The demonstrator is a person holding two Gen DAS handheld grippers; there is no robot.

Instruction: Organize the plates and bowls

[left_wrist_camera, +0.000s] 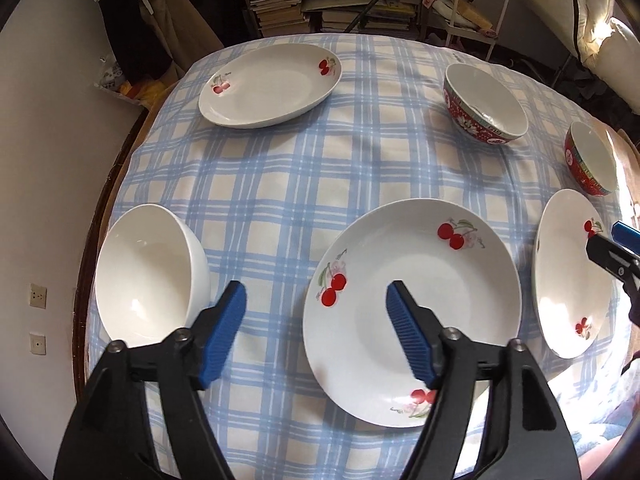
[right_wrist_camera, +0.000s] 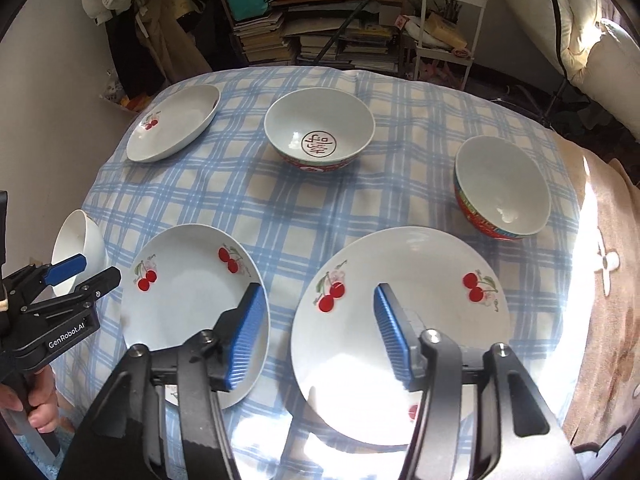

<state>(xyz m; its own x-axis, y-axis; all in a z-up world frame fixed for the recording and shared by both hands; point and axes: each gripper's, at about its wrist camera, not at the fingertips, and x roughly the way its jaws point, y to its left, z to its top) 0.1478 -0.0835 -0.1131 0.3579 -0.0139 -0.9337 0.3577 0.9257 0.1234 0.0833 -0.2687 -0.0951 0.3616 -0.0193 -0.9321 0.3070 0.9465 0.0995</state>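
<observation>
Both tongs spread, gripping nothing: left gripper (left_wrist_camera: 316,300) low in the left wrist frame, between white bowl and middle plate; right gripper (right_wrist_camera: 318,304) low in the right wrist frame, over the gap between two plates.
Checked tablecloth (left_wrist_camera: 280,184): blue and cream, fills the frame centre.
Cherry plates, three: middle plate (left_wrist_camera: 412,312) lower centre; right plate (right_wrist_camera: 400,336) lower right; far plate (left_wrist_camera: 270,84) upper left.
White bowl (left_wrist_camera: 150,276): plain, lower left.
Red-patterned bowls, two: one (right_wrist_camera: 319,133) upper centre, one (right_wrist_camera: 502,188) right of centre
</observation>
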